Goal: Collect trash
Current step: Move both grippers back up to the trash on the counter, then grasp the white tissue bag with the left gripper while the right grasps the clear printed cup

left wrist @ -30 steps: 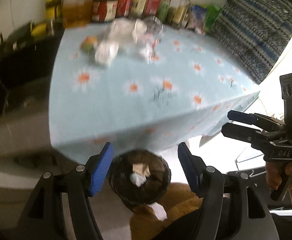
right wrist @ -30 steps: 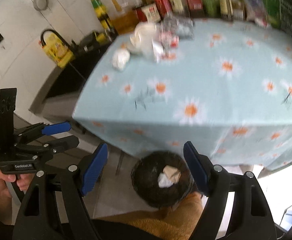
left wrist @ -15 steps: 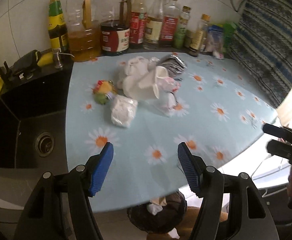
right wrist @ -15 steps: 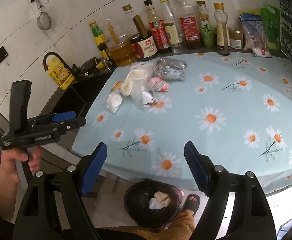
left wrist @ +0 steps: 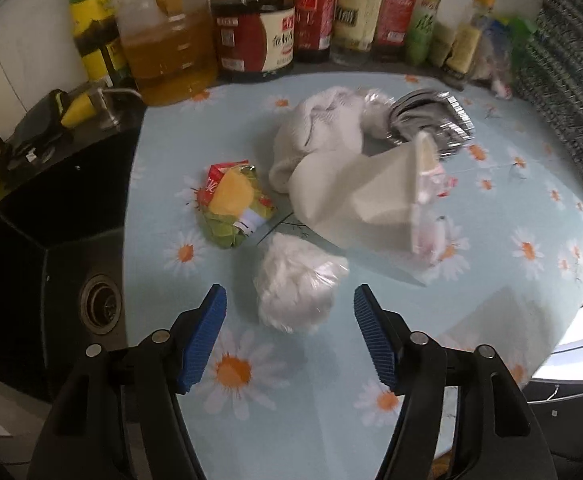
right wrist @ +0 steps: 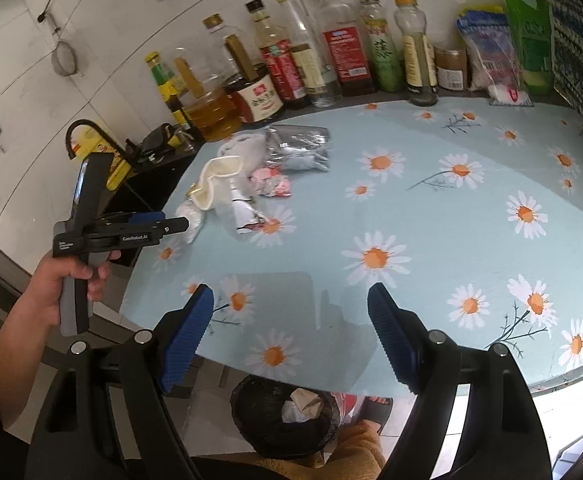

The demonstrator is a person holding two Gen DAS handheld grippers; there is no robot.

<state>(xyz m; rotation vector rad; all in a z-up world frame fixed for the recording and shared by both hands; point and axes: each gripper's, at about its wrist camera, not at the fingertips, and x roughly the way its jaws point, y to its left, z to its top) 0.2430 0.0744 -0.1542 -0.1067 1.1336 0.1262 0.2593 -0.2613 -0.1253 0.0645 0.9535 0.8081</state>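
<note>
Black-lined trash bin (right wrist: pixel 287 416) holds some scraps; crumpled wrappers (left wrist: pixel 355 184) remain on the daisy-print table (left wrist: pixel 491 280). Left gripper (left wrist: pixel 289 330) and right gripper (right wrist: pixel 291 340) fingers half-open, empty.

Left wrist view: steep down, close over trash pile (left wrist: pixel 331 184) near sink (left wrist: pixel 51 264). Right wrist view: farther back at tabletop (right wrist: pixel 431 216) edge, shallower. Both share pile, bottle row (right wrist: pixel 311 68).
</note>
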